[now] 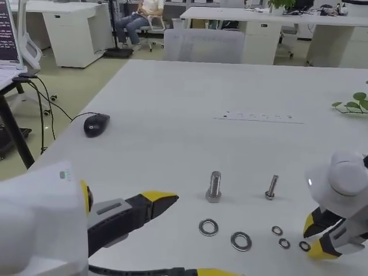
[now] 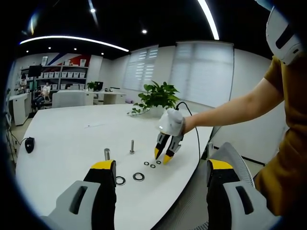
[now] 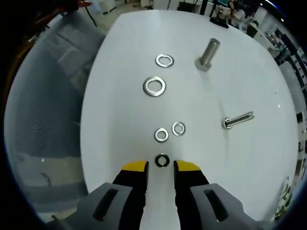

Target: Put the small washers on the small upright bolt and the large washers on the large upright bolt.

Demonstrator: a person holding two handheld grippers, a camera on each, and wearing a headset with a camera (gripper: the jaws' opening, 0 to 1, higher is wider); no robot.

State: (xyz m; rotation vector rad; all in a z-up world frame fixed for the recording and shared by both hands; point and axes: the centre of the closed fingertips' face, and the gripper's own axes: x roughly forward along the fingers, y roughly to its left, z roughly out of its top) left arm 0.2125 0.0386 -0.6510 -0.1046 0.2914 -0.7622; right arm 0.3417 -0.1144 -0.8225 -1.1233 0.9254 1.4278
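Near-right of the small upright bolt (image 1: pixel 271 187), one small washer (image 3: pixel 162 160) lies flat just ahead of the right gripper (image 3: pixel 160 167), between its parted, empty jaw tips. Also released, the left gripper (image 1: pixel 192 236) sits farther off.

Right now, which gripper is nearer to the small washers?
Right. The right gripper has its open tips at the nearest small washer; the left gripper is farther off, beyond the large washers.

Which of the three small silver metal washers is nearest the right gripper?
The small silver washer lying at the gap between the yellow tips of the right gripper's open jaws; the other two small washers lie side by side farther ahead.
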